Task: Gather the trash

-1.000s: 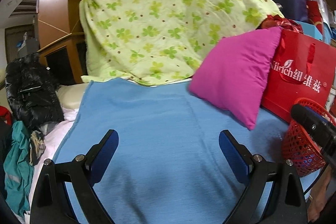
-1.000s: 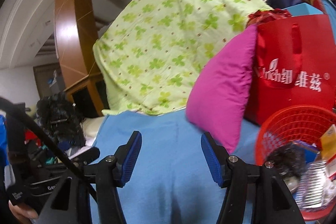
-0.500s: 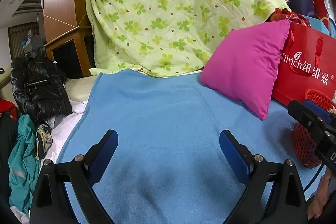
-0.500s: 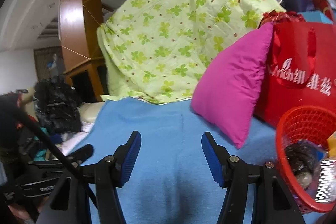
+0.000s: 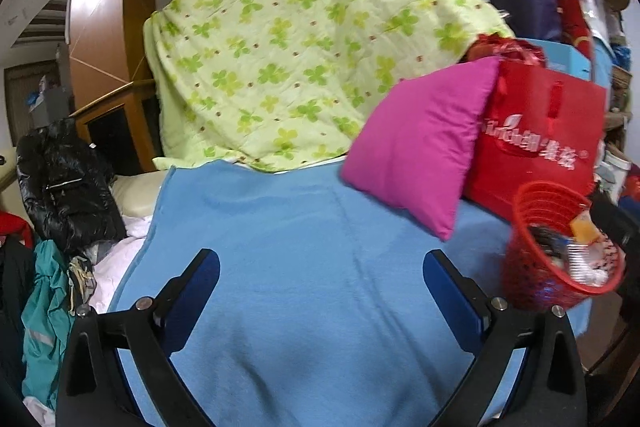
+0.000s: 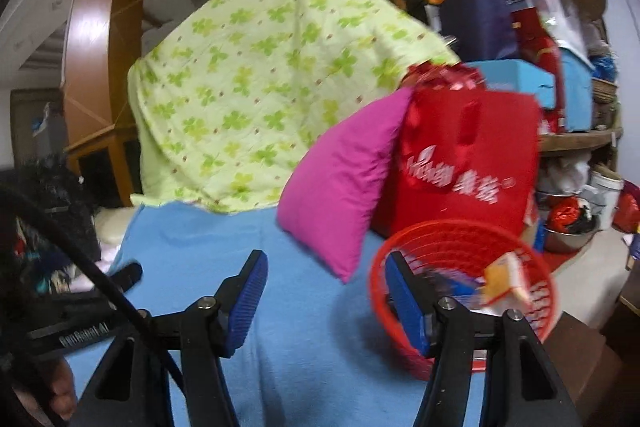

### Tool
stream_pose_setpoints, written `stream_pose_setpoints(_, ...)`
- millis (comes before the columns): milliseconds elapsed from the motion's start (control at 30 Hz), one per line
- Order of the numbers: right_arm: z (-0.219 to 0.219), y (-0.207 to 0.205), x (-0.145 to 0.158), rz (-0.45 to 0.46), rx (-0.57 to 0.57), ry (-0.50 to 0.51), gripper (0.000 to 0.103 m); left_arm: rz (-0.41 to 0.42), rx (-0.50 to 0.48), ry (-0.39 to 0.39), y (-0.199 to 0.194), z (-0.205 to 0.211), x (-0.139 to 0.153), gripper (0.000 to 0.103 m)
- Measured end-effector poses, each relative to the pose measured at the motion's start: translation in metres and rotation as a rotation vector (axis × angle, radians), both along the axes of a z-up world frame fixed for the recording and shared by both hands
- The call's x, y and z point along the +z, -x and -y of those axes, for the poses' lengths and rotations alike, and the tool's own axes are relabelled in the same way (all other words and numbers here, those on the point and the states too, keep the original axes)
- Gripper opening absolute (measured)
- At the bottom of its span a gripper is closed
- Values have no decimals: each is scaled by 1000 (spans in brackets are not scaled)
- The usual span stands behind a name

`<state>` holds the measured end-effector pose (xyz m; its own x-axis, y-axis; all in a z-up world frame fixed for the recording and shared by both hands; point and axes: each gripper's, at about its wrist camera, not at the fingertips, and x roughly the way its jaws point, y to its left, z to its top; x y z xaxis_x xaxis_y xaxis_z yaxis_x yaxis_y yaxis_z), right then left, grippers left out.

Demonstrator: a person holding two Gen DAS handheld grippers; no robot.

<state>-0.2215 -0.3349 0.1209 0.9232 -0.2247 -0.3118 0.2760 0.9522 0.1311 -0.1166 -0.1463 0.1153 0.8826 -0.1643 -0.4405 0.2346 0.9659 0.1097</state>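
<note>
Where one blanket (image 5: 320,267) spreads, one basket (image 5: 520,267) stands

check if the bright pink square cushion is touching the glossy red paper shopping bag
Touching. In the left wrist view the bright pink square cushion leans back with its upper right edge pressed against the glossy red paper shopping bag, no gap between them.

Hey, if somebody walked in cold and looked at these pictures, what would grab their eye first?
Probably the big green clover quilt draped high at the back, above the blue blanket. Next, the pink pillow leaning on the red bag to the right. In front of the bag stands a red basket holding trash.
</note>
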Motion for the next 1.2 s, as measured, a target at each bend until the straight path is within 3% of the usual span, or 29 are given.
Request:
stream_pose_setpoints(300, 14, 55, 29, -16, -63, -1, 75, 79, -29, -21, 55, 15, 44, 101)
stream_pose_setpoints(533, 17, 82, 41, -6, -84, 14, 75, 97, -43, -32, 78, 21, 61, 101)
stream_pose_setpoints(1200, 19, 101, 49, 23, -97, 20, 75, 95, -67, -64, 95, 33, 68, 101)
